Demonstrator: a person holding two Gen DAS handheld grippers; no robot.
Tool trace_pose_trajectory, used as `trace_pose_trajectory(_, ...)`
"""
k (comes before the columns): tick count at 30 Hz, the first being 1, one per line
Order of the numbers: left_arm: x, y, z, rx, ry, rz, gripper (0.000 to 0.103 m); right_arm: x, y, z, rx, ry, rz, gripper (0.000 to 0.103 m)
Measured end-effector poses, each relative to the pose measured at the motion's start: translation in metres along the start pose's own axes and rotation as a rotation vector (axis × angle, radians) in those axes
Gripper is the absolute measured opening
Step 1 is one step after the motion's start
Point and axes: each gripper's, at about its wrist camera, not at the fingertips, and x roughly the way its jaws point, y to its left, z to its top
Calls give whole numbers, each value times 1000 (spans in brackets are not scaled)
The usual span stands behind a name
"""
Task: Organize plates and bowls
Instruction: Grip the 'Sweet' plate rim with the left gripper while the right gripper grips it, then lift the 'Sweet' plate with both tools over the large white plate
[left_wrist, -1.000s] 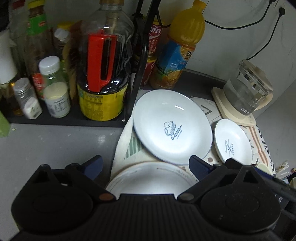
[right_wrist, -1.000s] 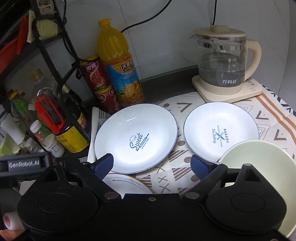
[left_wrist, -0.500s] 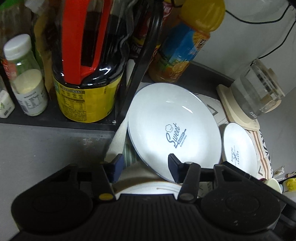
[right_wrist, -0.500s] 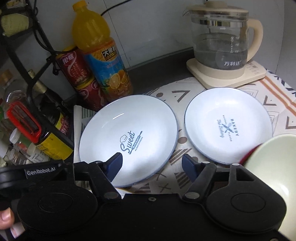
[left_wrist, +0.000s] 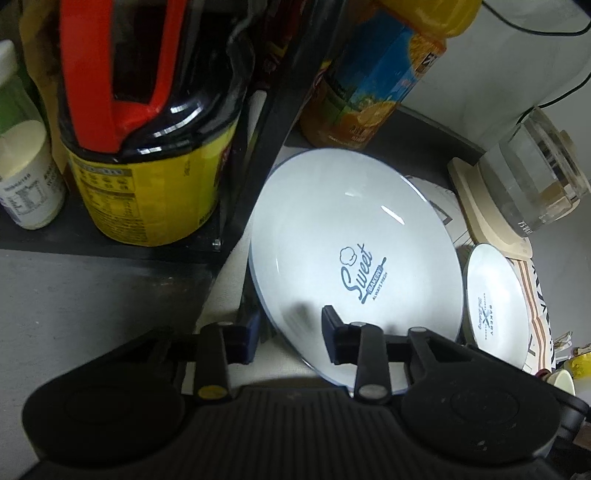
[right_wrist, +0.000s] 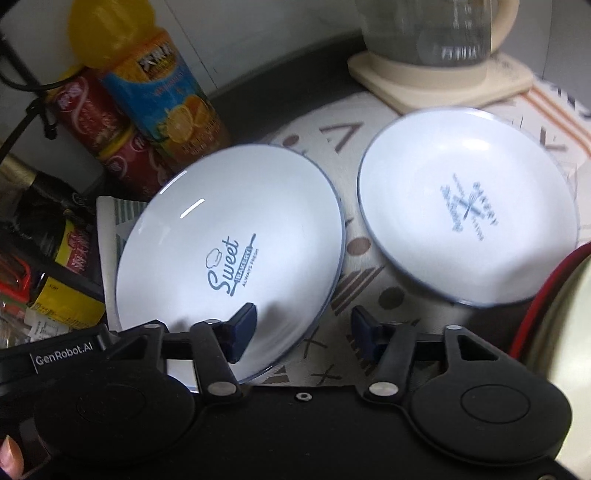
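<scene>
Between the left gripper fingers: near rim of the "Sweet" plate, fingers straddling it, narrowed, contact unclear. Right gripper fingers spread, left one over the same plate's near rim. Bakery plate lies just right on the patterned mat.

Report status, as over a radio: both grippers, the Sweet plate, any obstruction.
Left gripper straddles near rim of Sweet plate, not clamped. Right gripper open, one finger over same plate. Rack post crowds plate's left edge.
</scene>
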Motion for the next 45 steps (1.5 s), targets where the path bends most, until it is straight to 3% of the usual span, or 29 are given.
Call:
trace_pose_trajectory(4, 6, 1, -1, -8, 3, -6, 25, 10, -6, -1, 29, 26, 13, 36)
trace_pose_trajectory(10, 16, 4, -1, -13, 11, -8, 18, 13, -5, 3, 25, -7, 28, 34)
trace_pose_trajectory(13, 17, 5, -1, -18, 4, -11, 18, 15, -4, 3, 5, -18, 22, 21)
trace_pose_trajectory(17, 12, 6, -4, -14, -9, -13, 16, 11, -12, 4, 63, -15, 54, 16)
trace_pose_trajectory(21, -1, 3, -3, 24, -52, -20, 14, -7, 0, 3, -15, -82, 42, 14)
trace_pose_trajectory(33, -29, 4, -17, 25, -37, -61, 15, -42, 0, -9, -59, -145, 19, 14)
trace_pose_trajectory(45, -63, -9, -48, 12, -109, -70, 15, -80, -8, -28, -167, -177, 51, 15)
